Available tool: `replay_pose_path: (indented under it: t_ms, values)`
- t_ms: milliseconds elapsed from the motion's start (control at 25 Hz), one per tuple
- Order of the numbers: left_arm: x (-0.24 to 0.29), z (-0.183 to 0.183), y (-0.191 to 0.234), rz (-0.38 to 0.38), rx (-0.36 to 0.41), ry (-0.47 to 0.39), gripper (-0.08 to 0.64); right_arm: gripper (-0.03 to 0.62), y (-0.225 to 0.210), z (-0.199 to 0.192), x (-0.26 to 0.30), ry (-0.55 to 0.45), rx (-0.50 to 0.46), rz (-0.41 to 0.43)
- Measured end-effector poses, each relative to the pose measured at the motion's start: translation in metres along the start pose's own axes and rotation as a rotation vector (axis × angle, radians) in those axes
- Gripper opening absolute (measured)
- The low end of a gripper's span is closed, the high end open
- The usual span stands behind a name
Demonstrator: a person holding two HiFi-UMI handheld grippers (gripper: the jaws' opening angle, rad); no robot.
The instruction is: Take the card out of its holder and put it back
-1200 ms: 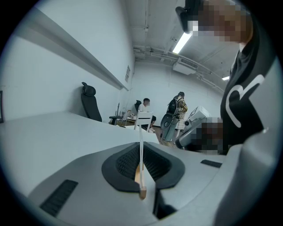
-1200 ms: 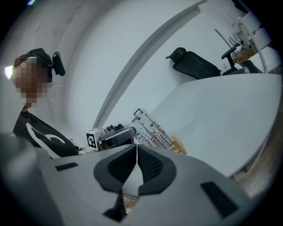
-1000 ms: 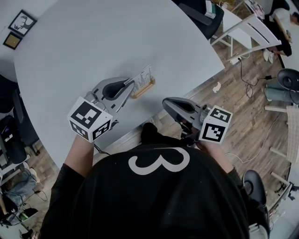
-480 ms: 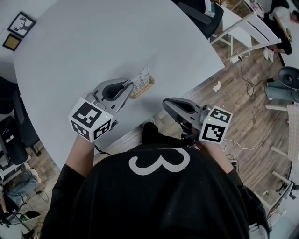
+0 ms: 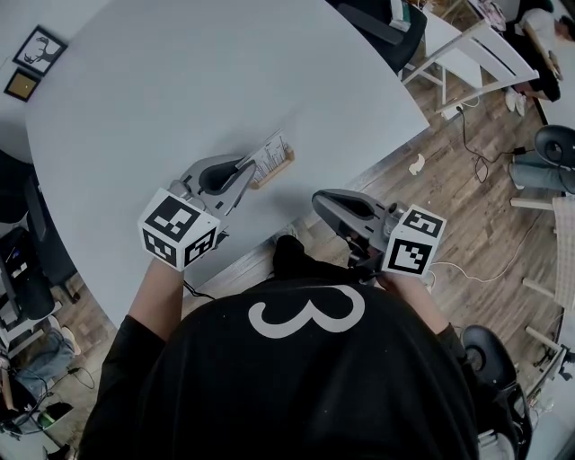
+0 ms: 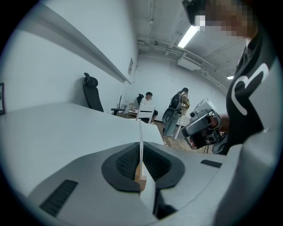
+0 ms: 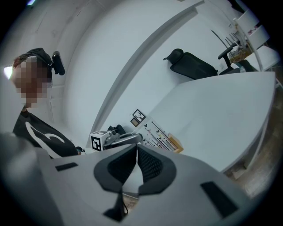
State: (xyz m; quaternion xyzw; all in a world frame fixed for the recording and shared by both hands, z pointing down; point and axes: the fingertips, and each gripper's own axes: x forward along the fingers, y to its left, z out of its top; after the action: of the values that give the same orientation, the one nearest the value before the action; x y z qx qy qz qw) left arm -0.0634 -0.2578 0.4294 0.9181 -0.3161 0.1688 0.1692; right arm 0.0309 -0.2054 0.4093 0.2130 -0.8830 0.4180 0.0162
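Note:
A white printed card (image 5: pixel 272 148) stands in a small wooden holder (image 5: pixel 279 167) near the front edge of the round white table (image 5: pixel 180 81). My left gripper (image 5: pixel 249 167) is at the card's left end. In the left gripper view the card (image 6: pixel 140 137) runs edge-on between the pads, with the holder (image 6: pixel 141 180) below, and the left gripper (image 6: pixel 140 150) is shut on it. My right gripper (image 5: pixel 320 198) hovers off the table edge, shut with nothing in it. From the right gripper (image 7: pixel 136 149) view, the card (image 7: pixel 155 133) and holder (image 7: pixel 176 144) lie ahead.
A wooden floor with cables (image 5: pixel 476 162) lies right of the table. White chairs (image 5: pixel 476 54) and a dark office chair (image 5: pixel 386 27) stand beyond it. Two framed pictures (image 5: pixel 40 42) sit at the far left. People sit in the room's background (image 6: pixel 148 99).
The left hand has edged slightly to the right. The card stays in its holder, and the right gripper has not moved.

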Motion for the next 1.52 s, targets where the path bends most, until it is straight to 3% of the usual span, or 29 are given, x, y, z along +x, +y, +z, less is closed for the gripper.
replay_pose_path:
  t_ms: [160,360,480,880,1120,1520]
  values:
    - [-0.001,0.0,0.001,0.014,-0.023,-0.011,0.028,0.012,0.003,-0.002,-0.004,-0.007,-0.001,0.002]
    - [-0.006,0.005,0.0,0.025,-0.107,-0.059,0.031,0.012,0.011,-0.003,-0.01,-0.023,-0.011,0.006]
    - [-0.015,0.011,-0.001,0.042,-0.149,-0.099,0.09,0.012,0.018,-0.004,-0.012,-0.034,-0.021,0.013]
    - [-0.072,0.014,-0.033,0.102,-0.186,-0.146,0.107,0.012,0.062,-0.014,-0.026,-0.077,-0.08,0.046]
    - [-0.114,0.022,-0.089,0.018,-0.228,-0.205,0.107,0.012,0.103,-0.024,-0.035,-0.098,-0.143,0.075]
    - [-0.173,0.025,-0.197,-0.117,-0.199,-0.271,0.086,0.012,0.18,-0.065,-0.062,-0.136,-0.244,0.109]
